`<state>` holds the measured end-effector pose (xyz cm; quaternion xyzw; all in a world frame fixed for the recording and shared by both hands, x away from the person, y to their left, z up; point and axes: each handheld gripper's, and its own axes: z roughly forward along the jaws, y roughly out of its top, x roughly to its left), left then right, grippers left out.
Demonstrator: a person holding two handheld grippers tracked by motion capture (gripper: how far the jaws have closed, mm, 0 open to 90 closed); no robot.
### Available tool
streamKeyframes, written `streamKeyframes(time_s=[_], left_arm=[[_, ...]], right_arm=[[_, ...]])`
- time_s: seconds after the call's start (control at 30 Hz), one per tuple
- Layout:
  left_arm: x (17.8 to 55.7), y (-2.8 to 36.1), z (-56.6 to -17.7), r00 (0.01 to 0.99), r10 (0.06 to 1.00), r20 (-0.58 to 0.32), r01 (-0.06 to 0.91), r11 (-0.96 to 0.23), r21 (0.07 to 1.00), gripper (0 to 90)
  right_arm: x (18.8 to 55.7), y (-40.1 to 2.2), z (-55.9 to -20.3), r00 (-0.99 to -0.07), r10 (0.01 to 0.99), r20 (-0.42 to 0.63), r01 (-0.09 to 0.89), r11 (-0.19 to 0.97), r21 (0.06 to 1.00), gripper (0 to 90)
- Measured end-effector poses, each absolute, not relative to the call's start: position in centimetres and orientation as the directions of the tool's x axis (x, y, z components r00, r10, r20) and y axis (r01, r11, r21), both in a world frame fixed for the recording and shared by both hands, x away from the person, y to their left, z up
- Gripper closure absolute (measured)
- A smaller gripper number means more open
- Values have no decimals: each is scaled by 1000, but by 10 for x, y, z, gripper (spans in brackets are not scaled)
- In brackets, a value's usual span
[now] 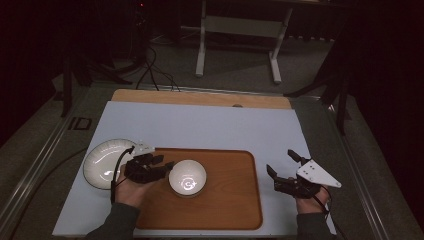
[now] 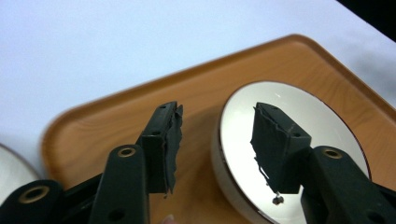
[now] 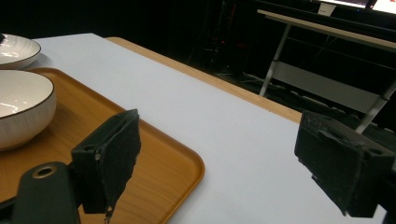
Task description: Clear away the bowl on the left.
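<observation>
Left tongs (image 2: pixel 215 144). My jaws stand apart and grip nothing. They straddle the near-left rim of the small white bowl (image 2: pixel 299 140): one pad hangs over the bowl's inside, the other outside it over the wooden tray (image 2: pixel 116 121), and neither presses the wall as far as I can see. In the high view the same tongs (image 1: pixel 167 167) lie level, pointing right, tips at the bowl's (image 1: pixel 187 178) left edge.

Landmark: the small bowl. It sits upright on the tray (image 1: pixel 235 200), left of the tray's centre, apart from every tray wall. Being round, it has no long axis; only the rim matters for a grasp, and the rim section nearest me runs between my pads.

Left of the bowl, off the tray and on the pale blue mat (image 1: pixel 210 125), rests a wider white bowl (image 1: pixel 102 162), just behind my left hand (image 1: pixel 131 187).

Right tongs (image 1: pixel 282 167). My jaws are spread wide with nothing between them (image 3: pixel 224 154). They hover over the mat beyond the tray's right edge, well apart from the small bowl (image 3: pixel 21 112), which lies far to their left.

Judgement: the left hand is much the nearer. If the bowl is to be taken again, a short closing on the rim suffices; if it is done with, I back away leftward, toward the wide bowl.
</observation>
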<state>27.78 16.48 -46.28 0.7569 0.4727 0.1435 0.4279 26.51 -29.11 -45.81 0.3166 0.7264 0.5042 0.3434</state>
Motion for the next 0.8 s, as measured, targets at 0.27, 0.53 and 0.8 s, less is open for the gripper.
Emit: streamKeyframes(time_s=[0.27, 0.53, 0.8], left_arm=[[267, 188, -452, 476, 875, -86, 512, -195, 837, 433], [255, 215, -446, 412, 910, -32, 443, -170, 880, 396], [247, 238, -447, 346, 938, -37, 423, -120, 898, 393]], right_arm=[[265, -291, -458, -562, 808, -178, 123, 294, 948, 138], [265, -291, -458, -560, 810, -175, 125, 291, 948, 138], [266, -292, -458, -560, 811, -170, 128, 287, 949, 138]])
